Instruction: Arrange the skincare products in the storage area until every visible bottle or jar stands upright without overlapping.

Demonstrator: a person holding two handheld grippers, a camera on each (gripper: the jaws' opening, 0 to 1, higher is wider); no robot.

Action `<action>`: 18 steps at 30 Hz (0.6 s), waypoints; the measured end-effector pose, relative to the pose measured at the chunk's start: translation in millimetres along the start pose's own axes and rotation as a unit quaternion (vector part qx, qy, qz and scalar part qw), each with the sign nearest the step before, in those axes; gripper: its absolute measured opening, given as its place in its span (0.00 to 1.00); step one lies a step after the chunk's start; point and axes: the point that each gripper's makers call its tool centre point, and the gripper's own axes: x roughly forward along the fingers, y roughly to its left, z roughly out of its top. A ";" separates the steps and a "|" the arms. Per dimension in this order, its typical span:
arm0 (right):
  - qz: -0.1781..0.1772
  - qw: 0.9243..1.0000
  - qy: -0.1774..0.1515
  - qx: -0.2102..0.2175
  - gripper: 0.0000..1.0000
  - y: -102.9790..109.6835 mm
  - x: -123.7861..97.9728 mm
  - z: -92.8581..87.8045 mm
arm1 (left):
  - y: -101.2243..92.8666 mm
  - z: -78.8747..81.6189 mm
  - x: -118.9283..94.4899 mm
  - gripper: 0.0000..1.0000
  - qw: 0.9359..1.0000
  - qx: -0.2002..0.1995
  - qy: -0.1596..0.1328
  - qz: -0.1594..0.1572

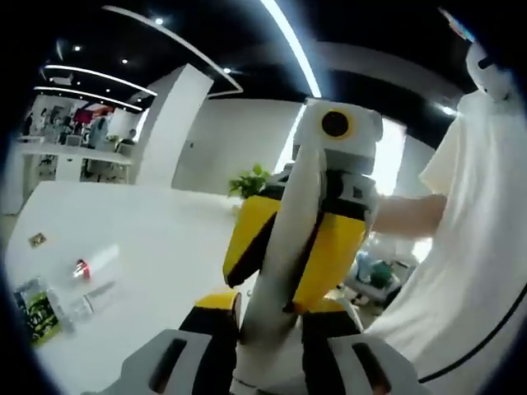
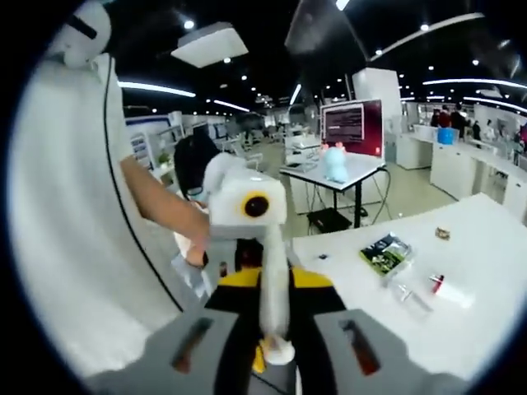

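Observation:
A long white tube [image 1: 284, 247] hangs in the air between the two grippers, which face each other. My left gripper [image 1: 272, 311] is shut on its near end. The right gripper [image 1: 290, 267], yellow-jawed with a white body, clamps the tube further up. In the right gripper view the same white tube [image 2: 276, 309] runs between my right gripper [image 2: 278, 333] and the left gripper [image 2: 278, 278]. A clear tube with a red cap [image 1: 95, 263] [image 2: 449, 290] and a small clear bottle [image 1: 89, 301] [image 2: 409, 296] lie flat on the white table [image 1: 165, 239] [image 2: 494, 239].
A green and black packet [image 1: 37, 314] [image 2: 383, 253] lies beside the clear bottle, and a small tag [image 1: 37, 239] [image 2: 442, 234] sits further off. A person in a white shirt [image 1: 461, 271] [image 2: 66, 230] stands close behind the grippers. Desks and a screen [image 2: 354, 123] fill the room beyond.

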 end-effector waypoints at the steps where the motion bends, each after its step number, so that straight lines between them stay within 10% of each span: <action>1: 0.007 1.000 0.003 0.002 0.11 0.9 1.4 -2.2 | -0.6 -2.3 -0.2 0.27 1.000 0.003 0.005 -0.003; 18: 0.034 0.985 0.170 -0.025 0.18 2.5 -8.0 -27.0 | 2.9 -34.3 -6.9 0.15 0.996 0.048 0.070 0.012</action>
